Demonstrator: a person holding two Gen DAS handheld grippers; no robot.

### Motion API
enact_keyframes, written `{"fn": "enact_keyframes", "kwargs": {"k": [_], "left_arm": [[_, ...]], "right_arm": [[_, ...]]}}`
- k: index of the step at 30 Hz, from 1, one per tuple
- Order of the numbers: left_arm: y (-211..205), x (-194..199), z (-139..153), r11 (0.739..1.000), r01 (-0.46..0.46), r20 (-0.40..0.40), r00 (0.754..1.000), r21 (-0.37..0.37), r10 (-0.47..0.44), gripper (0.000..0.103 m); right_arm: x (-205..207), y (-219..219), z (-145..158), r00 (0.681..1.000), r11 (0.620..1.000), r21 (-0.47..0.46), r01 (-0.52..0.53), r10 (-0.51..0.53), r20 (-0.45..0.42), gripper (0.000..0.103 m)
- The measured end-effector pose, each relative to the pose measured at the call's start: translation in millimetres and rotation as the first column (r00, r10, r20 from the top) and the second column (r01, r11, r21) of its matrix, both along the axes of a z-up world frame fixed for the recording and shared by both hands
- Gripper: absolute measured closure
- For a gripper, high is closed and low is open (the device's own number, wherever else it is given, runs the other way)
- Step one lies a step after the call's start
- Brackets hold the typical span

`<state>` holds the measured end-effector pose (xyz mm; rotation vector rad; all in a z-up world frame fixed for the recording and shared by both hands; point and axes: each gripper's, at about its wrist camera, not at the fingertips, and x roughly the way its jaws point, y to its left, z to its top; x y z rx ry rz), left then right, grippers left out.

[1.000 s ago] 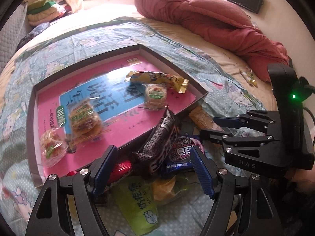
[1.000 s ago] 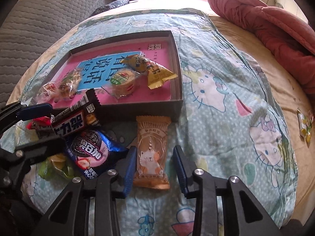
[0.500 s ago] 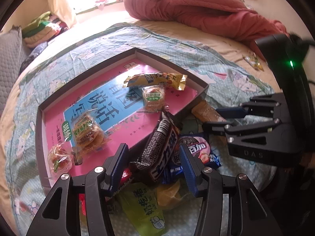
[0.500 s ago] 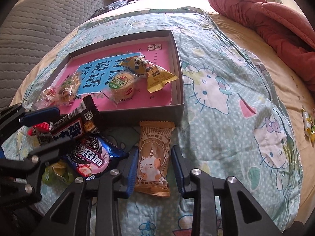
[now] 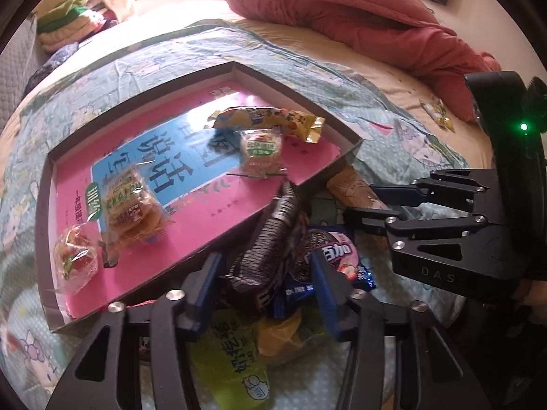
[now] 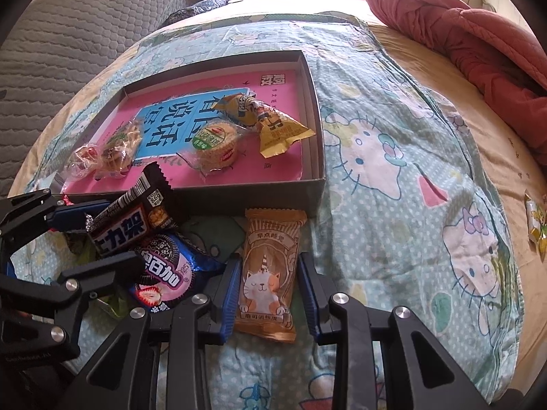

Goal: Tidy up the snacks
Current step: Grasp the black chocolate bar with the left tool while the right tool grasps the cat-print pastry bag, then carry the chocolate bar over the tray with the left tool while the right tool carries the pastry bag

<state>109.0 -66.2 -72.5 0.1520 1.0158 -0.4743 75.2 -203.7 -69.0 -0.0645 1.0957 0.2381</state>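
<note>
— Which way does the chocolate bar (image 5: 273, 239) point?

— Its long axis runs away from me toward the box (image 5: 342, 164), far end raised and leaning over the box's near wall, crimped tip up. It is a dark brown wrapper with white characters and a peanut picture near the top. My left gripper (image 5: 263, 283) reaches forward and low over the snack pile at the near edge of the bed (image 6: 393, 157); its blue fingers (image 5: 205, 280) stand on either side of the bar's lower end, narrowed around it, but I cannot tell whether they press it.

— And your other side?

— My right gripper (image 6: 268, 294) comes in level beside the left, just to its right. Its jaws are partly apart, straddling the orange cat packet (image 6: 270, 273) without clearly touching it. That packet lies flat on the patterned sheet, long axis pointing at the box wall, top end almost against it.

— What sits under the bar?

— A blue cookie pack (image 6: 164, 273) with pink label, touching the bar, and a green packet (image 5: 239, 365) nearer me.

— Inside the box?

— A yellow wrapper (image 6: 270, 123) toward the far right corner, a round biscuit (image 6: 215, 143) beside it, and two clear-wrapped snacks (image 5: 130, 205) at the left end, all on a pink book cover.
</note>
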Motion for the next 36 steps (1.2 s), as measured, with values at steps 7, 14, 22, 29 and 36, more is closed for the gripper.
{"fn": "enact_keyframes", "kwargs": {"k": [7,14,22,29,36], "left_arm": [[-1.5,-2.9,2.4,1.0,0.014,0.015,1.0,-0.001,-0.014,0.081],[6.0,-5.6,8.5,0.999,0.009,0.004,1.0,-0.041,-0.009,0.082],[19.3,-9.1,25.3,0.994,-0.019,0.006,1.0,-0.109,0.02,0.083],[37.8,-9.2,43.7,0.987,-0.062,0.04,0.997,-0.146,0.069,0.083],[58.0,-5.3,53.1,0.974,-0.118,0.054,0.99,-0.191,0.13,0.084]], "right_arm": [[6.2,0.5,-0.2,1.0,1.0,0.004,-0.002,0.002,0.005,0.071],[3.2,-0.9,4.0,1.0,0.999,0.045,-0.021,0.02,0.007,0.08],[-6.3,-6.6,17.5,0.999,0.992,0.126,-0.029,0.027,0.023,0.082],[-8.6,-9.8,34.0,0.996,0.982,0.185,-0.038,0.023,0.083,0.082],[-7.9,-3.0,40.5,0.991,0.979,0.192,-0.073,0.05,0.121,0.082]]}}
